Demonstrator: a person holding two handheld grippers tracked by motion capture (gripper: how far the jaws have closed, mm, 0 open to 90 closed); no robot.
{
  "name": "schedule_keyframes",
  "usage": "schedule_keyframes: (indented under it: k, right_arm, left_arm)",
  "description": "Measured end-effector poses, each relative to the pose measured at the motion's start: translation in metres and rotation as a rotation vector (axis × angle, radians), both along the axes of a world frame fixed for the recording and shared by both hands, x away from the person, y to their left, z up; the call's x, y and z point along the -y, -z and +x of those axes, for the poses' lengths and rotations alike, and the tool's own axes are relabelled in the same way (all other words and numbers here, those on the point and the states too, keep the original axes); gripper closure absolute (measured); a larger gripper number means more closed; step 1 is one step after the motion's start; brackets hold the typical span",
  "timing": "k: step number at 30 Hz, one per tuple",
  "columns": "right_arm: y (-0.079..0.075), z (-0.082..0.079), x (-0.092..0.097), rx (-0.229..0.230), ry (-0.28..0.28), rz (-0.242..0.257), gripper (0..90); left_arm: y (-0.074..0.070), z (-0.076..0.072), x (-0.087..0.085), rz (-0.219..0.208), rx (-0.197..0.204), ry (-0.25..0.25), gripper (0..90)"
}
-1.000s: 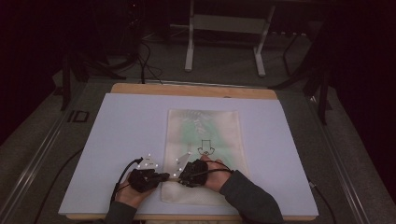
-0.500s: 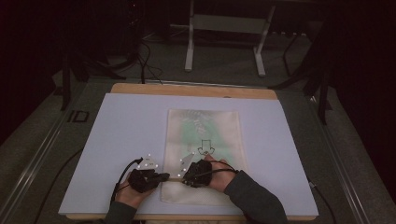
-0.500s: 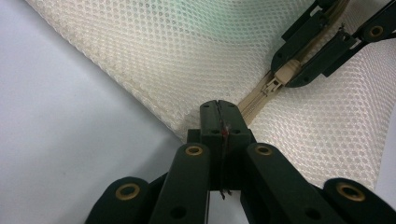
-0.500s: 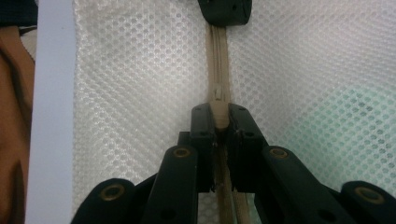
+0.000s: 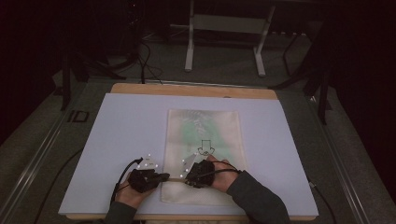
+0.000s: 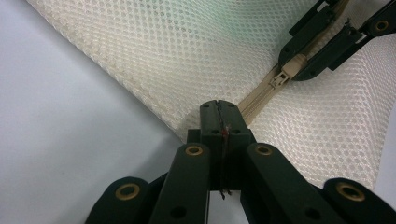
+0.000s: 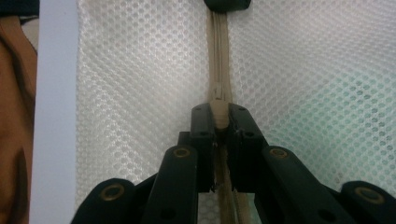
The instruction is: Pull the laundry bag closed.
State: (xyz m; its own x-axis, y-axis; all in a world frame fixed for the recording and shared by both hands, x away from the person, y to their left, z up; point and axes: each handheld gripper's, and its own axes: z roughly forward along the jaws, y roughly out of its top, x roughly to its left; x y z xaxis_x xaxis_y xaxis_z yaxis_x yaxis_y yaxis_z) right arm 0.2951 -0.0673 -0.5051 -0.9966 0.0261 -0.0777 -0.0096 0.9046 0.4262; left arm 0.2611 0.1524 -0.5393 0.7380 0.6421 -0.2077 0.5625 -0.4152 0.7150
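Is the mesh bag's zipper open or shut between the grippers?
Shut: the zipper runs closed from its pull to the left gripper.

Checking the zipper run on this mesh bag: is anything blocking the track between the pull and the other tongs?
Nothing visible. The right tongs grip the zipper pull, and the beige track runs bare across the mesh bag to the left tongs.
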Motion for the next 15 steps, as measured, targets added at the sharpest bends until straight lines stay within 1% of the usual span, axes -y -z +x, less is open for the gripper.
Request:
schedule_keyframes:
  k: [3,8,15]
  right_arm:
    - [-0.0002,0.0000,0.0016,-0.003,0.002,0.003,82.3]
    - [-0.0009,-0.0003,0.0036,-0.003,0.002,-0.011,82.3]
    - [-0.0012,-0.0001,0.0074,-0.005,0.003,-0.013,82.3]
  left_arm:
    - [0.0000,0.0000,0.0000,-0.001,-0.001,-0.001,89.5]
    - [0.0000,-0.0001,0.0000,0.000,-0.001,0.000,89.5]
    - [0.0002,0.0001,-0.0001,-0.005,-0.002,-0.001,89.5]
